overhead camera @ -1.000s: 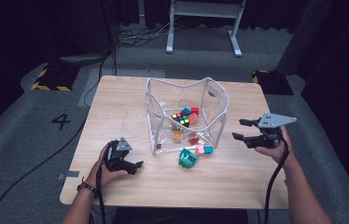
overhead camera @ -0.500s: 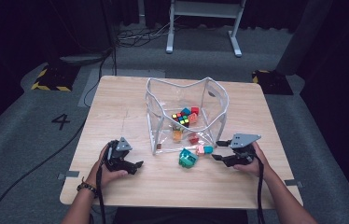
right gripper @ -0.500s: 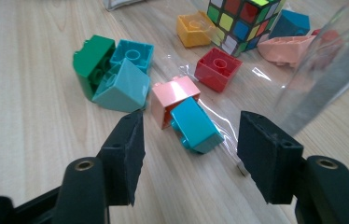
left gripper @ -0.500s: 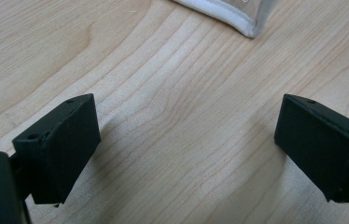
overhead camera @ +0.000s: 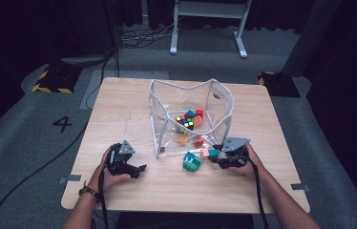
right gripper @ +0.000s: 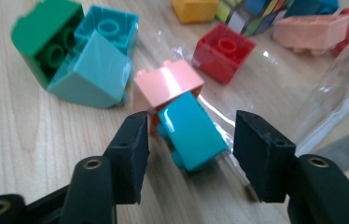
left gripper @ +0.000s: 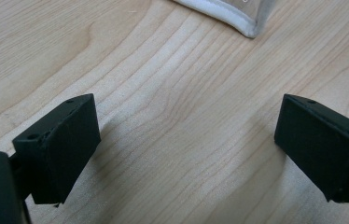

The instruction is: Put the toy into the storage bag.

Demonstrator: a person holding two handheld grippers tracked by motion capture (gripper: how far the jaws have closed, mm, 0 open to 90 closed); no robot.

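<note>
Since the earlier frame the right gripper point(overhead camera: 218, 155) has come down from the right side of the picture, above the desk point(overhead camera: 119, 114), to the desk surface just in front of the clear bag point(overhead camera: 219, 102), while the left gripper point(overhead camera: 136, 169) has kept its place in the lower left part of the desk. The fingers point(right gripper: 128, 154) of the right gripper have just been closing, and between them now lies a turquoise brick point(right gripper: 192, 130); in the right gripper view there is still a small gap on each side of it, so the pads do not yet press on it. This brick leans against a pink brick point(right gripper: 165, 84), and both rest at the open mouth of the bag, at the centre of that view. I judge that the gripper was lowered flat and close to the desk so the fingers can take the brick from its two long sides. In the upper left of that view stands a green and teal block cluster point(right gripper: 77, 51), apart from the fingers. A red brick point(right gripper: 221, 46) and a puzzle cube point(overhead camera: 185, 120) lie farther inside the bag. The fingers of the left gripper are spread wide over bare wood with nothing between them; it probably waits there, near the corner of the bag, to hold the bag steady if needed.
</note>
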